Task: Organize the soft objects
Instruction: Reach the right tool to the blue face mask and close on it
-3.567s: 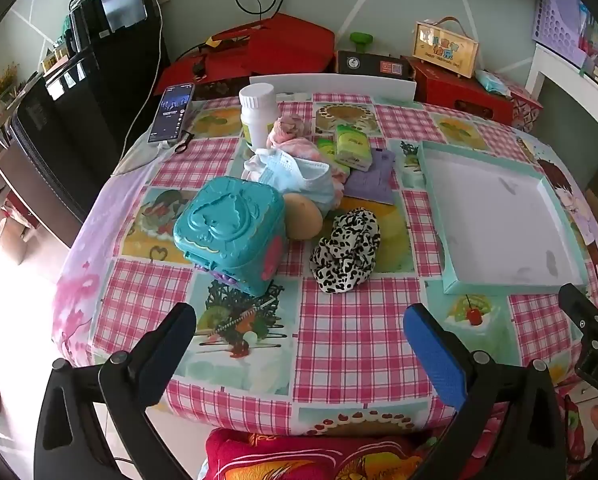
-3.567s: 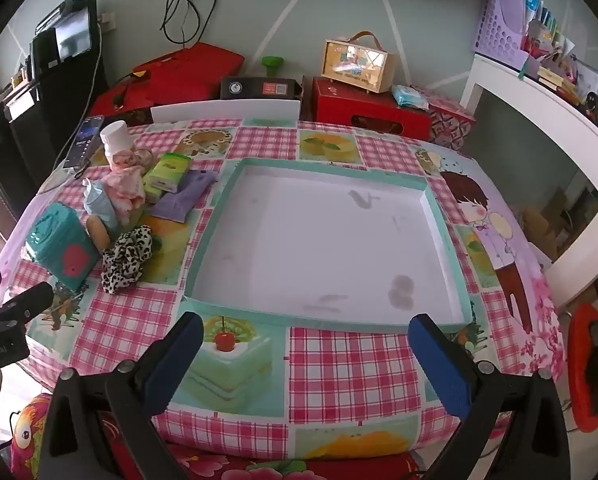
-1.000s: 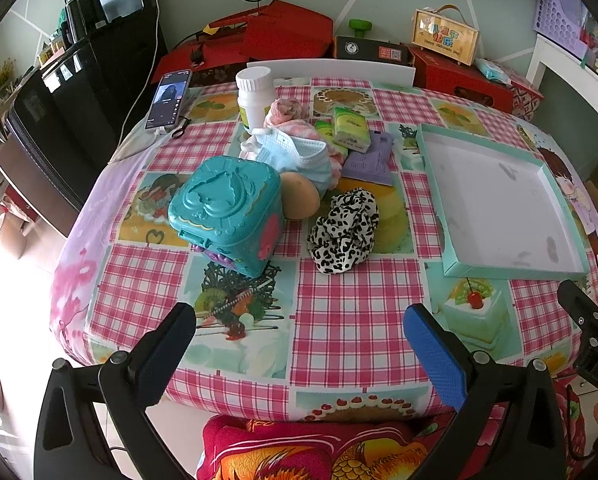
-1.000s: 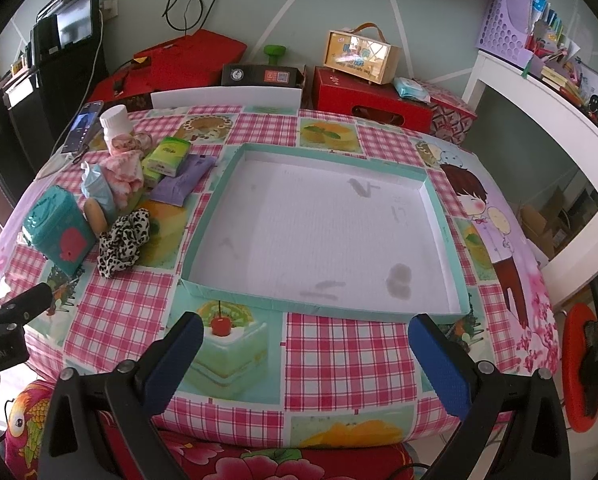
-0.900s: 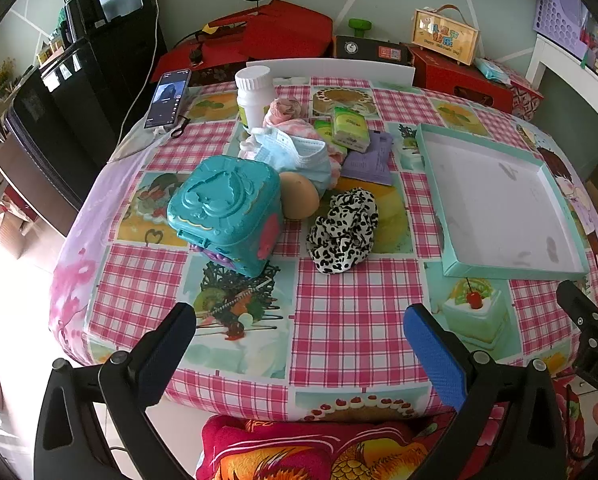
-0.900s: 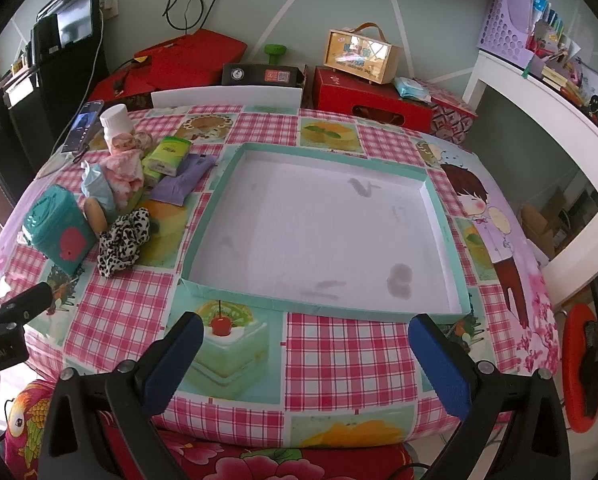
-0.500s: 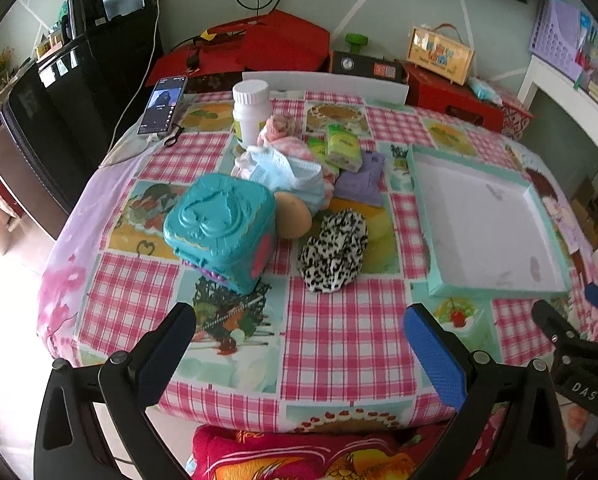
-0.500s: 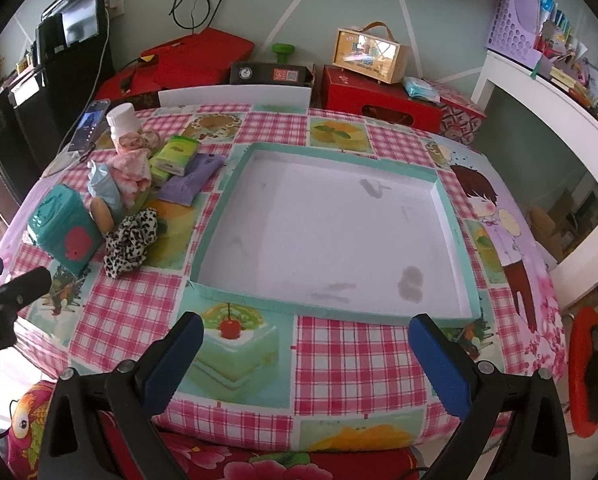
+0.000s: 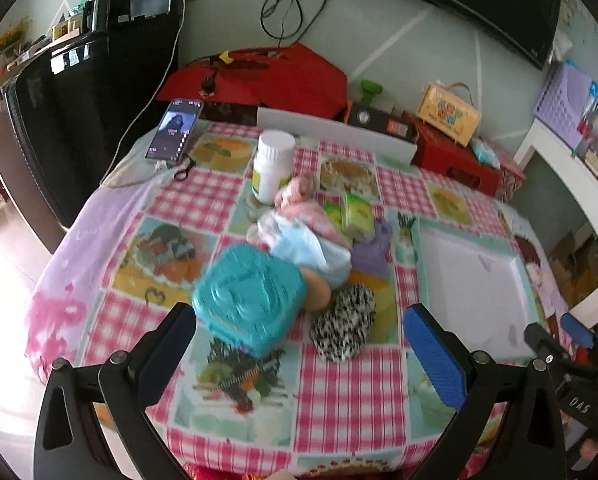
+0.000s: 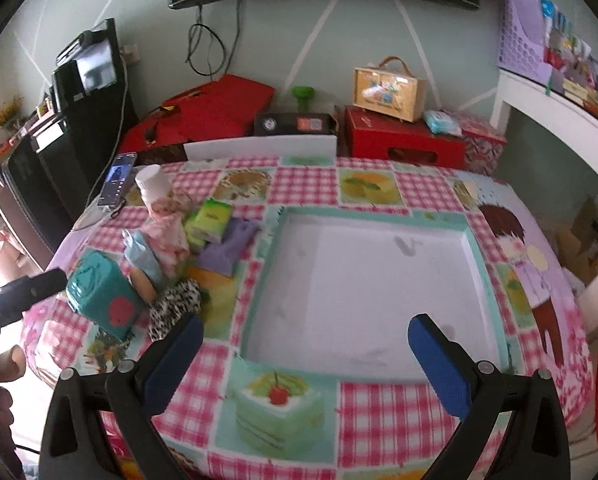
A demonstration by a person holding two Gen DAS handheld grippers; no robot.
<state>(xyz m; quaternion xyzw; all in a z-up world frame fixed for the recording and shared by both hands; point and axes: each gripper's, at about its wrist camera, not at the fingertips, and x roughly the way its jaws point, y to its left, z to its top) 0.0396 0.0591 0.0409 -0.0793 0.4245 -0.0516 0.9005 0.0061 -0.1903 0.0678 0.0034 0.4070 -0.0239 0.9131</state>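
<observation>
**Both grippers wide apart above the table, soft things unheld**

Between the spread fingers of the left gripper [image 9: 299, 354], in the left wrist view, lie the teal box [image 9: 251, 304] and, just beside it toward the right finger, the leopard-print scrunchie [image 9: 345, 334]. Nothing is pinched. Beyond these sit a tan round object [image 9: 319, 290] touching the box, a blue face mask [image 9: 311, 250], a pink cloth bundle [image 9: 303, 202], a green tissue pack [image 9: 357, 214] and a purple cloth [image 9: 373, 250]. Farther off stand a white bottle [image 9: 273, 166] and a phone [image 9: 175, 130]. Past the right finger lies the teal-rimmed tray [image 9: 419, 264], its white floor bare. This view is blurred.

Between the fingers of the right gripper [image 10: 305, 364], in the right wrist view, lies the tray [image 10: 259, 280], on the checked table [image 10: 379, 420]. These fingers are also spread wide, gripping nothing. Beyond the left finger cluster the scrunchie [image 10: 175, 306], box [image 10: 103, 296], mask [image 10: 143, 256], pink bundle [image 10: 169, 228], tissue pack [image 10: 211, 218] and purple cloth [image 10: 229, 246]. The left gripper's finger shows at the far left edge, near the box.
</observation>
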